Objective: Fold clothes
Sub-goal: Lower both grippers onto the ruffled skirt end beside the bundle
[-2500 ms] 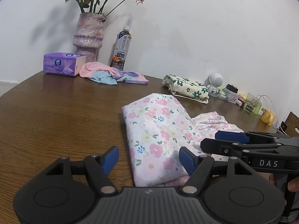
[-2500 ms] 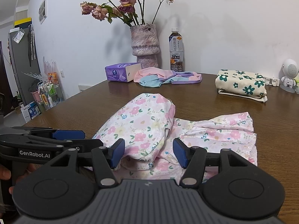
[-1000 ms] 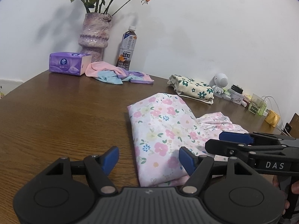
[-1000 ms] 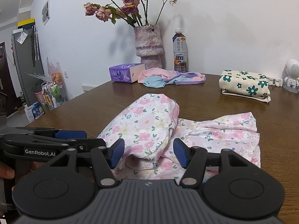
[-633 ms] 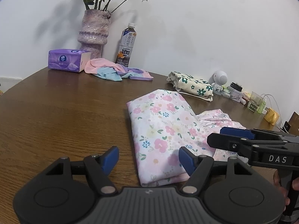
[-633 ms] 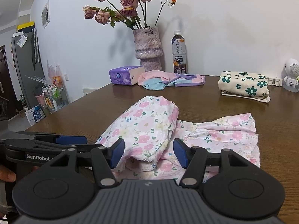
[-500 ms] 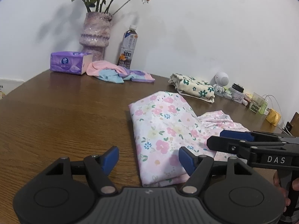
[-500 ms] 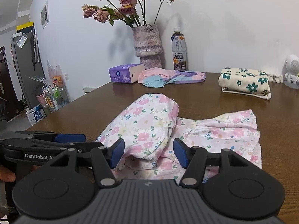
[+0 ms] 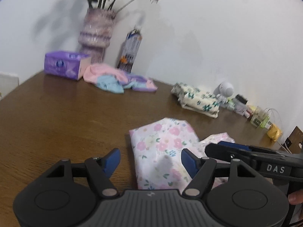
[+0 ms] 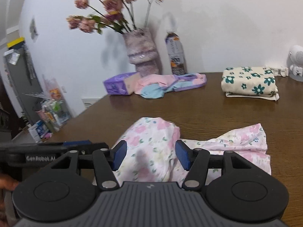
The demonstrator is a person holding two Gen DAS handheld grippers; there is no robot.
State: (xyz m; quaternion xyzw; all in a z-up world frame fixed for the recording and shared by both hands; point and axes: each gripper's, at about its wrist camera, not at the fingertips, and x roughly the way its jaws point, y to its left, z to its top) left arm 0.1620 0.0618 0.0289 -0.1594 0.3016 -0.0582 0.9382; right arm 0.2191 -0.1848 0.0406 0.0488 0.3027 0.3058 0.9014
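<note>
Brown table (image 9: 56, 117), floral garment (image 9: 162, 151) between both grippers' spread fingers (image 9: 111, 159), vase (image 10: 142, 51) behind.

floral cloth (image 9: 162, 151) — glossy wood table (image 9: 66, 113)

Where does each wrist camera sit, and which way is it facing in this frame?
Left wrist: sits behind the open left gripper, facing the pink floral garment; the right gripper enters at right.
Right wrist: sits behind the open right gripper, facing the same garment; the left gripper enters at left.
Shared: vase, tissue box, folded green-flowered cloth.
</note>
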